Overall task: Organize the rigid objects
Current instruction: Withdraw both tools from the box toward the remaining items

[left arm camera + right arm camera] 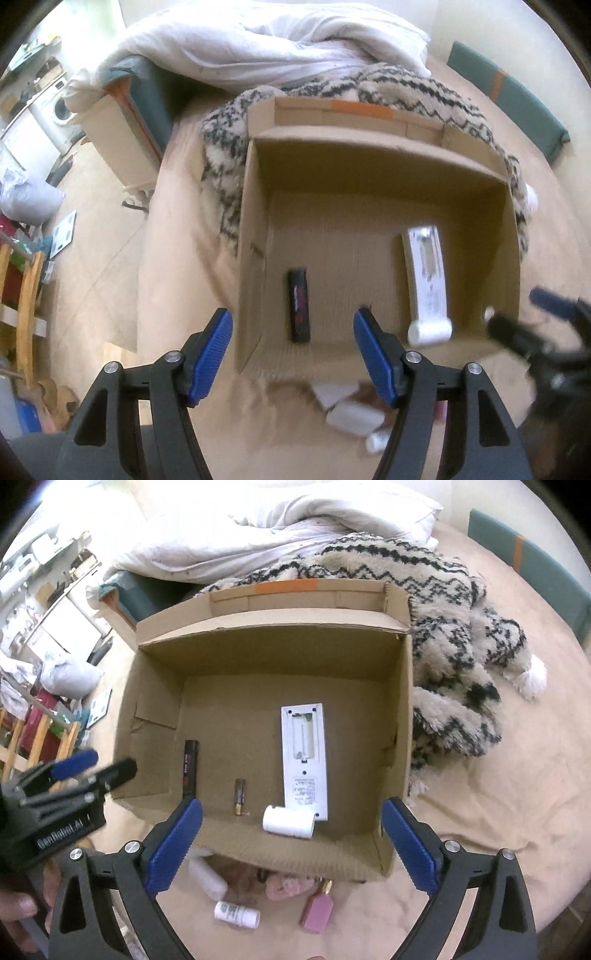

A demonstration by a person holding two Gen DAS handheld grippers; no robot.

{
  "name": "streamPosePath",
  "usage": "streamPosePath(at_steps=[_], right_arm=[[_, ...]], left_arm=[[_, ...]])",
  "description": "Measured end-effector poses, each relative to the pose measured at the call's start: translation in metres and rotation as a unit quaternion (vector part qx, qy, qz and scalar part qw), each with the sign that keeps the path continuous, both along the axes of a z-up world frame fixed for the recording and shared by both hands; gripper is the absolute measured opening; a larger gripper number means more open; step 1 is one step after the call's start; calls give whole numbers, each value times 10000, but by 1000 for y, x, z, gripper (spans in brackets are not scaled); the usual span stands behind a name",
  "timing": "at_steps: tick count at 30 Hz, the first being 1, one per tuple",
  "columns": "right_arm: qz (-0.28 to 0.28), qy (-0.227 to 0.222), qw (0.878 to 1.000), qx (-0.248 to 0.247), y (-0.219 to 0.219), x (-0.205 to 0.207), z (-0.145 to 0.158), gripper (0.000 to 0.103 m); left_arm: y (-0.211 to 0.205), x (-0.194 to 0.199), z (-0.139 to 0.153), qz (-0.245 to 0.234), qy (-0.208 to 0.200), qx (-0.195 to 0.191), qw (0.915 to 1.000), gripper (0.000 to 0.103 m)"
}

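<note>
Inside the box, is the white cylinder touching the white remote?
Cannot tell. In the right wrist view the white cylinder overlaps the lower end of the white remote in the cardboard box, with no gap visible, but overlap alone doesn't prove contact.

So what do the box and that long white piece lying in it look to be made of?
Box: corrugated cardboard, matte brown, with fluted ribbing visible on the near flap. Long white piece: likely hard molded plastic, smooth, with screw holes and a recessed bay; probably a remote's back.

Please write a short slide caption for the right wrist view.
Open right gripper above a cardboard box holding a remote, marker and roll.
</note>
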State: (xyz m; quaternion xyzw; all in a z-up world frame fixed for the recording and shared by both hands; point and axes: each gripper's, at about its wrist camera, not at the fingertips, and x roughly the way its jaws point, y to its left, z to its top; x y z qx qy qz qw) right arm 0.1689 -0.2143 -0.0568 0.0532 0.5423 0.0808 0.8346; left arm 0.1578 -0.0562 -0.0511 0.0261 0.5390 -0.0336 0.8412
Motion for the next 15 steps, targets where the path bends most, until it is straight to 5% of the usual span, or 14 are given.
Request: streamPosePath(at_steps=[15], right_arm=[[-335, 226, 9981, 469, -20, -61, -22, 103]], left_arm=[[37, -46, -29, 481, 354, -129, 9981, 65]])
